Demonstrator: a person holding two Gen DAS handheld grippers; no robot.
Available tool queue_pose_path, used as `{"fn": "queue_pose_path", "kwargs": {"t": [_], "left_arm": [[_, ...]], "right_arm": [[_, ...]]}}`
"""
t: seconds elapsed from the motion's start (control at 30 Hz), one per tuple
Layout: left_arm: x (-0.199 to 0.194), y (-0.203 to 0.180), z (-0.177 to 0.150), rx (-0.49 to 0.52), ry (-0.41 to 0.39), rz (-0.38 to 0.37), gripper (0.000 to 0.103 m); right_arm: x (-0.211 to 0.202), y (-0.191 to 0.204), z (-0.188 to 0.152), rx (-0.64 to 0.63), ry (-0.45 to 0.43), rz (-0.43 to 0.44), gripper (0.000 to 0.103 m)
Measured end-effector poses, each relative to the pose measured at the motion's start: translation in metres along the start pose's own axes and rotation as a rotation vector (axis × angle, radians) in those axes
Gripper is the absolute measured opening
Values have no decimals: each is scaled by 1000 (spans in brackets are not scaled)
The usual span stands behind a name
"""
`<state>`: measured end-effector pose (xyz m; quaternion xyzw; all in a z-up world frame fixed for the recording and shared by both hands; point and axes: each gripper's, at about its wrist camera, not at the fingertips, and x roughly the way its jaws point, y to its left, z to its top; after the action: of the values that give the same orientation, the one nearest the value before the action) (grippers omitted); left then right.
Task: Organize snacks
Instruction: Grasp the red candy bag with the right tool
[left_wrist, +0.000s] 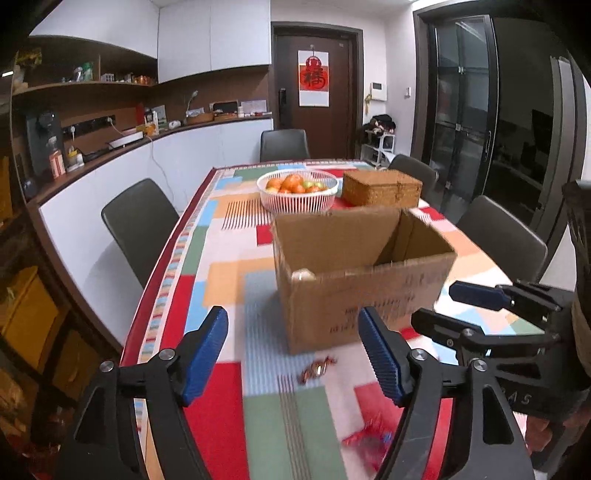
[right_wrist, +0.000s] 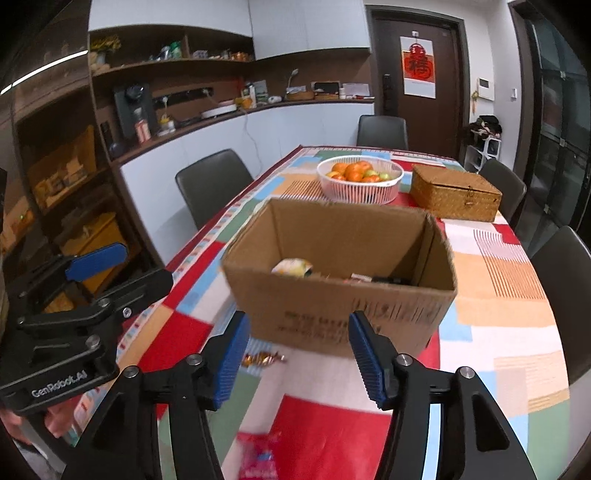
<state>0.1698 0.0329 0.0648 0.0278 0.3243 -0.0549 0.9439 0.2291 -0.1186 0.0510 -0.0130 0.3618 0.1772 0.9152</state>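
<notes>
**Two loose snacks waiting in front of the box, both grippers empty**

The left gripper (left_wrist: 293, 356) is standing roughly half open with nothing between its blue pads. The right gripper (right_wrist: 295, 360) is parted a little less and is likewise holding nothing.

A small twist-wrapped candy (left_wrist: 317, 368) is lying on the tablecloth (left_wrist: 229, 406) just ahead of the left jaws and slightly below their line, at the foot of the cardboard box (left_wrist: 364, 280). Seen from the right jaws, it is sitting close beside the left pad. A red snack packet (right_wrist: 258, 456) is lying nearer still, beneath the right jaws.

Both items are probably light and crinkly. The candy is likely sliding easily on cloth, so pinching across its firm middle looks safer than catching a twisted end. The soft packet is probably deforming under pressure; a grip at its edge or seam should do.

The box's near wall is rising right beyond the fingertips, so lifting clear of that rim is needed. The box is open-topped, with snacks already inside, and has room left. The fruit basket (left_wrist: 297, 190) and wicker case (left_wrist: 382, 188) are standing well beyond.
</notes>
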Motion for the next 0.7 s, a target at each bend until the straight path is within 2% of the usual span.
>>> {"fn": "queue_pose_path", "kwargs": {"t": [0.3,0.5,0.7], "left_arm": [[1,12,-56,-15,98,31,74],[10,21,-93,-35,186,31,75],[23,25,-120,-57,267,30,75]], "right_arm": [[10,22,-38,-51,119,20,57],[27,36,-70,-97,232,35,57],[49,43,-99,-99,351,84,57]]}}
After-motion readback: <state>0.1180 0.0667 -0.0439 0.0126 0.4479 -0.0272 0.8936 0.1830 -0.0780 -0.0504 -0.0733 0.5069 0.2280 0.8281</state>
